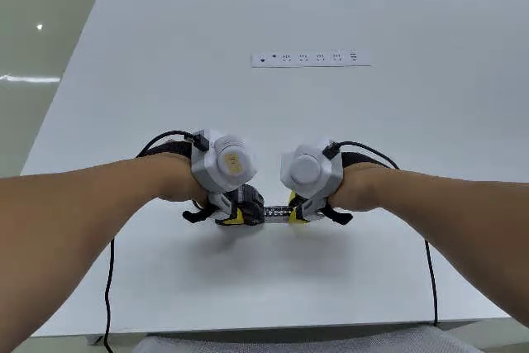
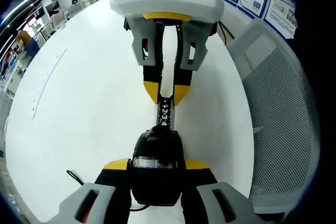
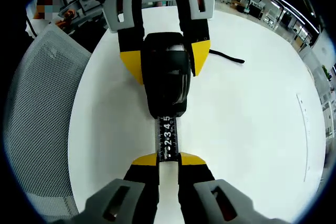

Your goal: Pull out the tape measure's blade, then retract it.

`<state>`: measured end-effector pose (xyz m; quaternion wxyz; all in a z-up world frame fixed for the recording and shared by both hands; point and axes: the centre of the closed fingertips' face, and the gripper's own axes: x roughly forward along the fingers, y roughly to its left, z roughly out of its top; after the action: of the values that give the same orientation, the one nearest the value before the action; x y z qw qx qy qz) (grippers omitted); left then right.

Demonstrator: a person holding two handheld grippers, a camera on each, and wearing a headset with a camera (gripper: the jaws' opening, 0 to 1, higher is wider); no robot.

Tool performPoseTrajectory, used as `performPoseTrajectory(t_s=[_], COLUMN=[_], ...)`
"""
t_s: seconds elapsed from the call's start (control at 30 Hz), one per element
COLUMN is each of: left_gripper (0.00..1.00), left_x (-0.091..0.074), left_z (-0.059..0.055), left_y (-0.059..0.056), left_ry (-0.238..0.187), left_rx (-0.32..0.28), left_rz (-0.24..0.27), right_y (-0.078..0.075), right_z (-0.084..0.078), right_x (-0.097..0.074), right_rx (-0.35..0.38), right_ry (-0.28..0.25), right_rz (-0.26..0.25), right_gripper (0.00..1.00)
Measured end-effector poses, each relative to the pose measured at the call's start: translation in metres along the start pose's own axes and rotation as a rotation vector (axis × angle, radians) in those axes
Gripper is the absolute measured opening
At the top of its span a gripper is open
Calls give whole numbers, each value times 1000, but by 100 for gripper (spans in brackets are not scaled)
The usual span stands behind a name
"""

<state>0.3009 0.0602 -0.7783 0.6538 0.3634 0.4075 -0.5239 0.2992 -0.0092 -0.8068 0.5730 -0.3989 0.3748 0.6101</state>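
Tape measure: black case on the white table, well apart from the power strip, on the person's side of it.
Blade: a short length is out, dark with pale numerals.
Left gripper: clamped on the case.
Right gripper: yellow tips pinching the blade's end.
Gripper views add: grey mesh chair and office desks beyond the table.

Glossy black plastic tape measure case, thin metal blade, matt white tabletop, grey mesh chair back
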Motion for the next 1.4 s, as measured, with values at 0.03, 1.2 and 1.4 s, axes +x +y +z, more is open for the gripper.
performPoseTrajectory(t_s=[0.03,1.2,1.4], left_gripper=[33,34,34], left_x=[0,1,0], left_z=[0,-1,-2], left_y=[0,-2,-1], left_ry=[0,-10,-10], left_rx=[0,-11,-11], left_rz=[0,-1,1], right_y=[0,1,1], right_z=[0,-19,-22], right_x=[0,-6,-7], right_rx=[-1,21,21], right_ry=[-1,14,16], right_rz=[-1,-5,-5], right_gripper=[12,11,11])
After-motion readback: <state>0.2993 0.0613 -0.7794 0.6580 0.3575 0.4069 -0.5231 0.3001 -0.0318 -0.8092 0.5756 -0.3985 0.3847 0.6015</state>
